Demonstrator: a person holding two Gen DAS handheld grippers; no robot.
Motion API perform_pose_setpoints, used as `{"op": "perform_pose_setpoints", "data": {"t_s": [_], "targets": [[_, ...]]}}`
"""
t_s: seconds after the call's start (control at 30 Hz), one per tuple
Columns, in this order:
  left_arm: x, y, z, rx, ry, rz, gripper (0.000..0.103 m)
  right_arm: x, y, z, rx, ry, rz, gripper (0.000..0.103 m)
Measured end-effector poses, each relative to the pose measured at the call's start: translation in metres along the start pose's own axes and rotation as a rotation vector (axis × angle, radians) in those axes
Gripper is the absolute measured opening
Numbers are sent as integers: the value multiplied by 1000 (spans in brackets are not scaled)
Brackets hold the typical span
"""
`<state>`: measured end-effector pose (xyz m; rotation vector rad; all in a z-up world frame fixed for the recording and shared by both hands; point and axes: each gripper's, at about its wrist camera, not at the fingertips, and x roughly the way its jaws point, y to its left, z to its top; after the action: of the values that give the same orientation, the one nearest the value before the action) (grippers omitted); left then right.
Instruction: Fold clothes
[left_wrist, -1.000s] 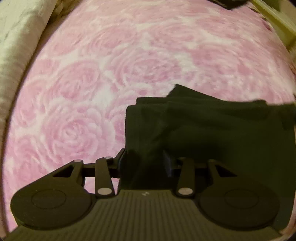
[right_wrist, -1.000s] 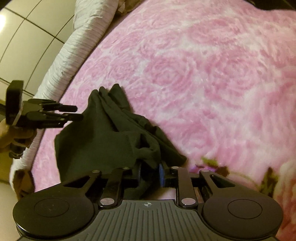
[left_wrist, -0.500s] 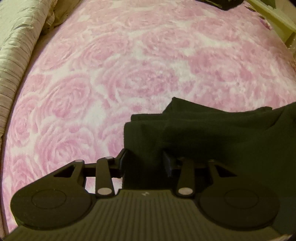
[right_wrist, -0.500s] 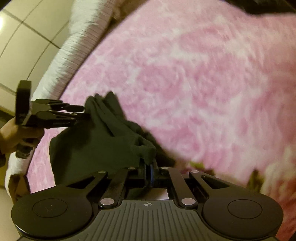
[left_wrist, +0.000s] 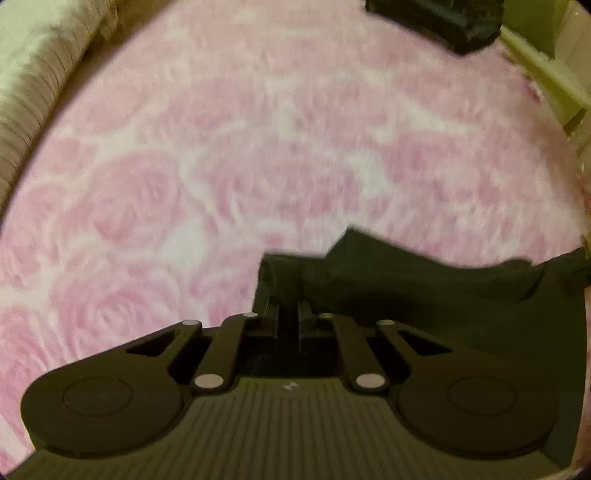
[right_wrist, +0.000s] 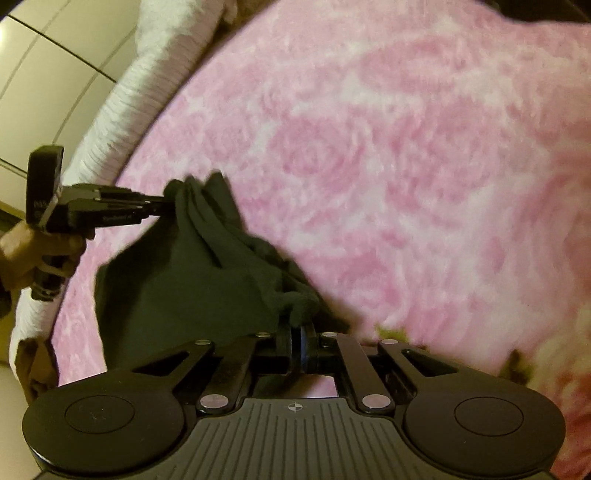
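Dark garment held up over the pink bed cover, left tool clenched on its far corner, right tool on its near edge. Soft, light, limp cloth; best gripped at corners.

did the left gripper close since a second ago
Yes. The left gripper has shut on the black cloth; its fingers stood apart earlier. In the right view it has come right, against the white bolster.
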<state>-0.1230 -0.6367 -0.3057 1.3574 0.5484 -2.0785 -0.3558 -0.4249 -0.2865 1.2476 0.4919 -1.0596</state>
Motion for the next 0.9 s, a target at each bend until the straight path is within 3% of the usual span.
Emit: {"op": "perform_pose_setpoints", "data": {"t_s": [0.13,0.27,0.33,0.4,0.43,0.5,0.57,0.7,0.8,0.9], "targets": [[12,2,1,-15,3,2,8,-8,-2,-4,-15,-25,-11,2],[14,8,-3,-45,5,28,14,10,-13,-3,7,8,-7,2],[3,14,-7,-72,0,55,35,10,-18,-2,9,17,2,2],[-7,20,-11,-99,-6,82,40,3,-21,-2,15,17,-23,14],[-13,23,-12,-113,-9,95,41,-4,-22,-2,19,12,-62,17],[-23,29,-16,-140,-14,122,34,-18,-22,0,14,-7,-129,22],[-41,25,-25,-154,-31,136,34,-33,-11,3,-38,-47,-137,22],[-61,-1,-42,-157,-49,76,34,-34,30,10,-209,-81,-21,22],[-52,-33,-50,-98,-42,-19,34,0,57,10,-313,-28,56,22],[-24,-58,-48,-5,-21,-35,34,43,72,9,-432,17,75,22]]}}
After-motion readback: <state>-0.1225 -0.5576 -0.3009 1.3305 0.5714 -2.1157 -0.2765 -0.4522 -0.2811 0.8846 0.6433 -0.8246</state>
